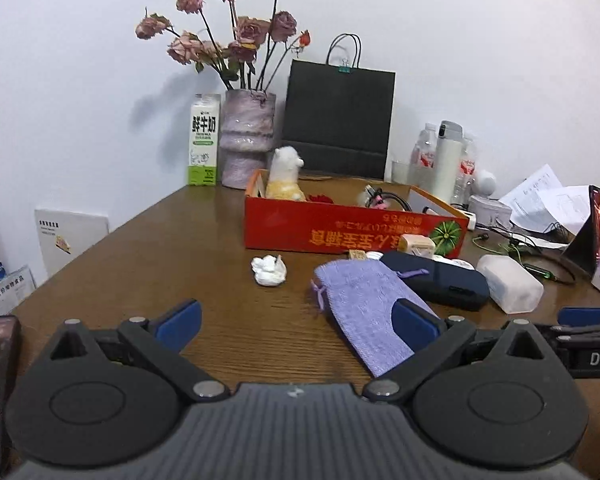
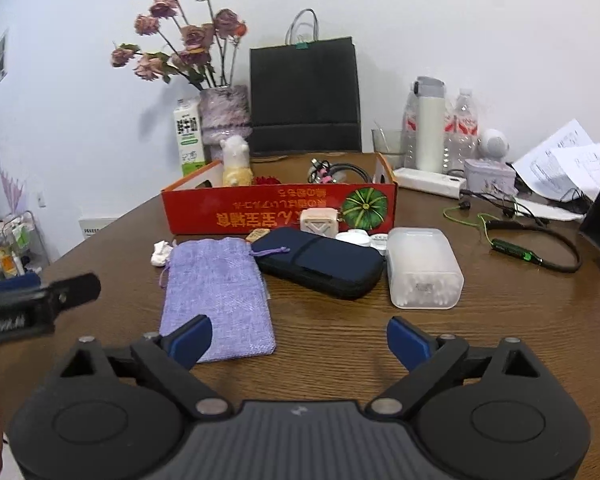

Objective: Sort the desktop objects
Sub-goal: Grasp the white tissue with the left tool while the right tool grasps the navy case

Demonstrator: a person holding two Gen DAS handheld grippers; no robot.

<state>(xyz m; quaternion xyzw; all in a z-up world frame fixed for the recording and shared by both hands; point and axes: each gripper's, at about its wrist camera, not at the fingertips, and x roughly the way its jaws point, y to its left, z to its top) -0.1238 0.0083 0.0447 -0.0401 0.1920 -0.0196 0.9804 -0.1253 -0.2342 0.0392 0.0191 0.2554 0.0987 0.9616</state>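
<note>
Purple pouch beside right gripper left finger, ungripped.

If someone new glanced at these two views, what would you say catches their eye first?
Probably the red cardboard box mid-table, holding a small plush toy at its left end, with dried pink roses in a vase behind it by the wall. In front of the box lie a lilac drawstring pouch, a dark blue zip case and a translucent box of cotton swabs. The left gripper and right gripper both stand open and empty.
</note>
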